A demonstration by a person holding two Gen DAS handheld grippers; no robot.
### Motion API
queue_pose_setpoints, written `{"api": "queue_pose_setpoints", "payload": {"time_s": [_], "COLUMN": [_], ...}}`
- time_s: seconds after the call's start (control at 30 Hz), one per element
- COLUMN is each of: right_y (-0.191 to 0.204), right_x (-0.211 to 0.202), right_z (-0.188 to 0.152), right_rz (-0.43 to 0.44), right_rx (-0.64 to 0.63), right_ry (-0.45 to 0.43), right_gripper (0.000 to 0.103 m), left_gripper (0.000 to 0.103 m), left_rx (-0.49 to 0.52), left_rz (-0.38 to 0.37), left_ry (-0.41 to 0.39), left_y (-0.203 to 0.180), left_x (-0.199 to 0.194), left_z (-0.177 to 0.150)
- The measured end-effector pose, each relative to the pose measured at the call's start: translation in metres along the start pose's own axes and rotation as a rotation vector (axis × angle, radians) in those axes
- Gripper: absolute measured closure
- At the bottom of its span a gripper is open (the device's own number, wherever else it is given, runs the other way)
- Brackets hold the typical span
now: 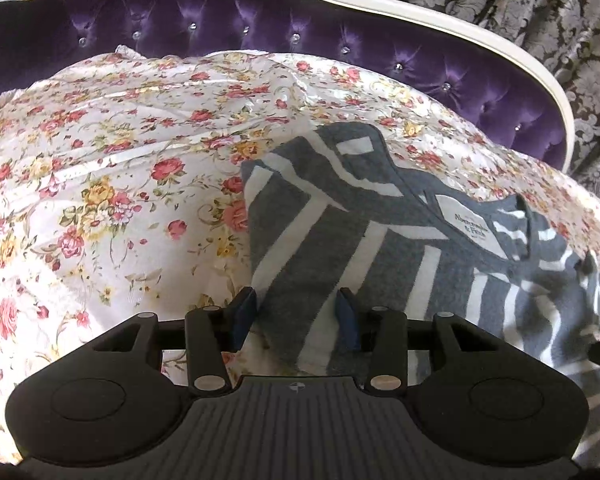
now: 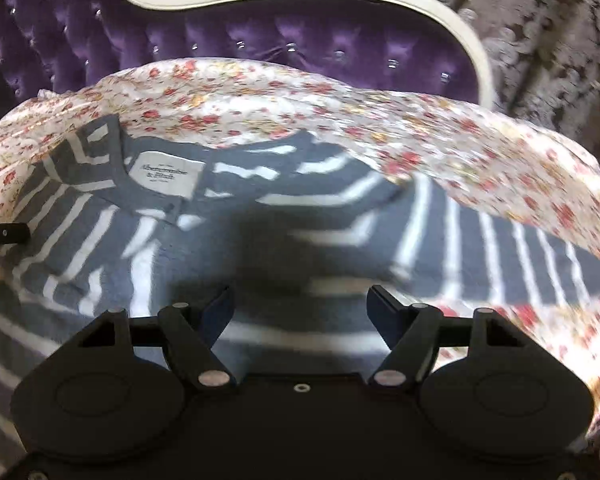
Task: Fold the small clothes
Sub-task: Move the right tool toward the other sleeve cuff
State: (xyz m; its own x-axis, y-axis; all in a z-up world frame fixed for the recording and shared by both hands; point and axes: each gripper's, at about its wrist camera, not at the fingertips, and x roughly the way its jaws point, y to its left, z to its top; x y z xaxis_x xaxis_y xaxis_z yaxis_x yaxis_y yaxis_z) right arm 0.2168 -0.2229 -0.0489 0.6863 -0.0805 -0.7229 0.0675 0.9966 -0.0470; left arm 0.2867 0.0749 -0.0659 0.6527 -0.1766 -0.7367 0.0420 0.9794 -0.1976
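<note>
A grey and white striped shirt (image 1: 340,208) lies on a floral bedspread (image 1: 112,160), its white neck label (image 1: 474,226) facing up. My left gripper (image 1: 296,308) is open, low over the shirt's left sleeve; the striped cloth runs between its blue-padded fingers. In the right wrist view the same shirt (image 2: 260,240) spreads below my right gripper (image 2: 300,308), which is open over the shirt's body. The right sleeve (image 2: 500,264) stretches out to the right. The label (image 2: 166,174) shows at upper left. This view is blurred by motion.
A purple tufted headboard (image 1: 236,16) with a cream frame (image 1: 440,24) rises behind the bed. Grey damask curtains (image 1: 540,12) hang beyond it. The tip of the other gripper (image 2: 4,232) shows at the left edge of the right wrist view.
</note>
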Motion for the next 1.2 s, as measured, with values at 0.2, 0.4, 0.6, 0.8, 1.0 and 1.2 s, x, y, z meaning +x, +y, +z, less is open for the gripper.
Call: {"api": "queue_pose_setpoints", "payload": {"time_s": [0.2,0.4,0.6,0.8,1.0,1.2], "right_y": [-0.016,-0.026,-0.031,-0.028,-0.049,-0.052], "right_x": [-0.014,0.023,0.05,0.02,0.004,0.015], "right_z": [0.013,0.024,0.016,0.018,0.007,-0.017], "right_rz": [0.103,0.173,0.208,0.26,0.239,0.218], "right_rx": [0.13,0.201,0.211,0.188,0.24,0.231], "right_ry": [-0.128,-0.099,-0.023,-0.118,-0.073,0.033], "right_gripper": [0.029,0.029,0.045,0.088,0.088,0.079], "left_gripper": [0.06,0.06,0.06,0.06,0.06,0.06], "left_rx": [-0.006,-0.045,-0.055,-0.05,-0.05,-0.028], "left_rz": [-0.008,-0.038,-0.044,-0.034,-0.016,-0.008], "left_ry": [-0.002,0.007,0.005,-0.004,-0.012,-0.043], "left_y": [0.0,0.007,0.008,0.007,0.005,0.0], "left_x": [-0.002,-0.003,-0.003,-0.002,0.0,-0.008], "left_z": [0.0,0.003,0.005,0.003,0.004,0.002]}}
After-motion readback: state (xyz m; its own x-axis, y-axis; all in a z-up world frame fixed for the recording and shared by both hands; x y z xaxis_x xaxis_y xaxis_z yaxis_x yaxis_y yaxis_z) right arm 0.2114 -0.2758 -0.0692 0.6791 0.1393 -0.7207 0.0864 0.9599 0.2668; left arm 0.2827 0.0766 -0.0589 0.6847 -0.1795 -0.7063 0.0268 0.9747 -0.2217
